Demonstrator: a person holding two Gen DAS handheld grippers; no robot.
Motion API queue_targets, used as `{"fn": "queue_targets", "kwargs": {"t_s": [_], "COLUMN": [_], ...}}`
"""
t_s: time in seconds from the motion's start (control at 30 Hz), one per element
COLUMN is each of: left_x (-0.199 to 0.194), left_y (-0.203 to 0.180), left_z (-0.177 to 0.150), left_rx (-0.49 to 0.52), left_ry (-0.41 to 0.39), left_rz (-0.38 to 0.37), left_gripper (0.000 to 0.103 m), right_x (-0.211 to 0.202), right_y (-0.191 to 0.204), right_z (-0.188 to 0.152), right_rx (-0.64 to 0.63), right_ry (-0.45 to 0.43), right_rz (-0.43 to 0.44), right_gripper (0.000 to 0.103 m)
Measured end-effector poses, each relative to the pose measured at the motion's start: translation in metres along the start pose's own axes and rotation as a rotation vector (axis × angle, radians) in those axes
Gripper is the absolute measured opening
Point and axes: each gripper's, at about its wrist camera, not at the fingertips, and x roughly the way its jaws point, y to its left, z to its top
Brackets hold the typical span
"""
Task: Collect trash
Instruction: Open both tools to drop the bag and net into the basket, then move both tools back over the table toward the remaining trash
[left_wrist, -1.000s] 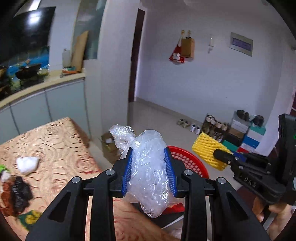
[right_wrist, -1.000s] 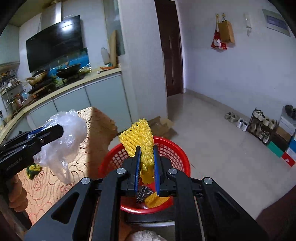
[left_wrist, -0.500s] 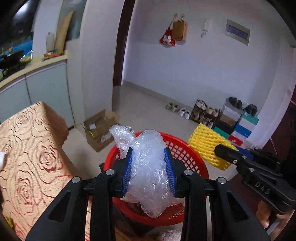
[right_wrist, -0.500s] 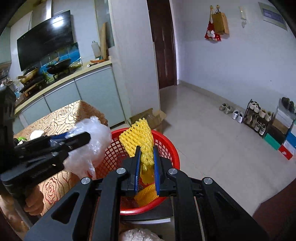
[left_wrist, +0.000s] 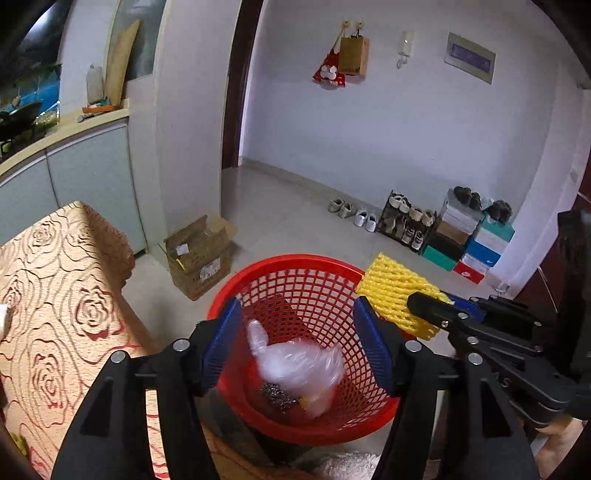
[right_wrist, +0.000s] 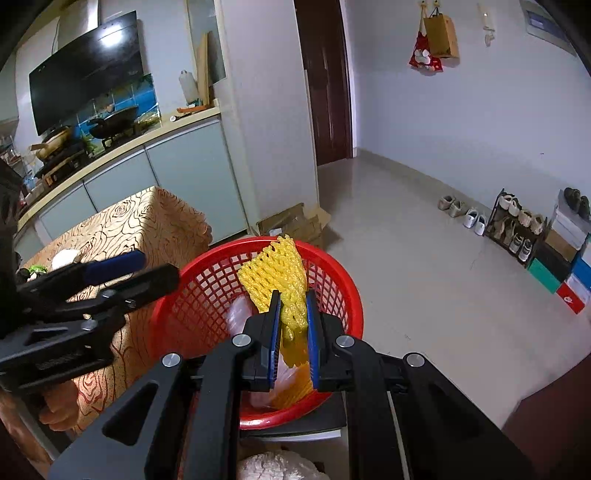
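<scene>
The left gripper (left_wrist: 297, 345) has just been opening; its fingers (left_wrist: 221, 345) stand spread with nothing pinched, and the clear plastic bag (left_wrist: 299, 365) lies blurred below them inside the red basket (left_wrist: 295, 264). The right gripper (right_wrist: 291, 341) has its fingers pressed onto the yellow foam net (right_wrist: 277, 273), held over the basket. The net is light and springy: let go near the rim, it may catch there or bounce out onto the floor (right_wrist: 424, 258). The bag is puffy and could ride up, leaving the net perched loosely. More litter sits on the worktop (left_wrist: 55, 295) beside the basket.
</scene>
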Motion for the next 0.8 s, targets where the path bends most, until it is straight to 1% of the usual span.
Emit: {"fn": "queue_targets", "kwargs": {"t_s": [0.2, 0.23, 0.27, 0.33, 0.4, 0.47, 0.53, 0.67, 0.8], "left_x": [-0.025, -0.028, -0.031, -0.038, -0.043, -0.046, -0.05, -0.056, -0.067], "left_y": [0.008, 0.008, 0.01, 0.011, 0.013, 0.015, 0.018, 0.021, 0.024], "left_z": [-0.001, -0.001, -0.001, -0.001, -0.001, 0.0, 0.0, -0.001, -0.001], "left_rx": [-0.015, -0.017, -0.018, -0.015, -0.017, -0.025, -0.034, -0.046, -0.053], "left_ry": [-0.053, -0.061, -0.067, -0.081, -0.086, -0.089, -0.093, -0.101, -0.115], "left_rz": [0.044, 0.049, 0.055, 0.072, 0.084, 0.09, 0.101, 0.115, 0.144], "left_gripper": [0.066, 0.067, 0.067, 0.068, 0.069, 0.07, 0.07, 0.071, 0.071], "right_x": [0.004, 0.004, 0.004, 0.003, 0.002, 0.002, 0.0, -0.006, -0.016], "right_y": [0.004, 0.005, 0.006, 0.008, 0.01, 0.011, 0.012, 0.016, 0.024], "right_z": [0.002, 0.002, 0.002, 0.002, 0.002, 0.002, 0.001, 0.001, 0.002], "right_rx": [-0.002, -0.002, -0.001, 0.003, 0.004, 0.006, 0.009, 0.004, -0.008], "right_ry": [0.0, -0.001, -0.001, -0.005, -0.009, -0.01, -0.014, -0.021, -0.035], "right_rz": [0.009, 0.012, 0.017, 0.019, 0.023, 0.026, 0.024, 0.032, 0.046], "right_gripper": [0.015, 0.017, 0.023, 0.03, 0.034, 0.041, 0.044, 0.045, 0.045]}}
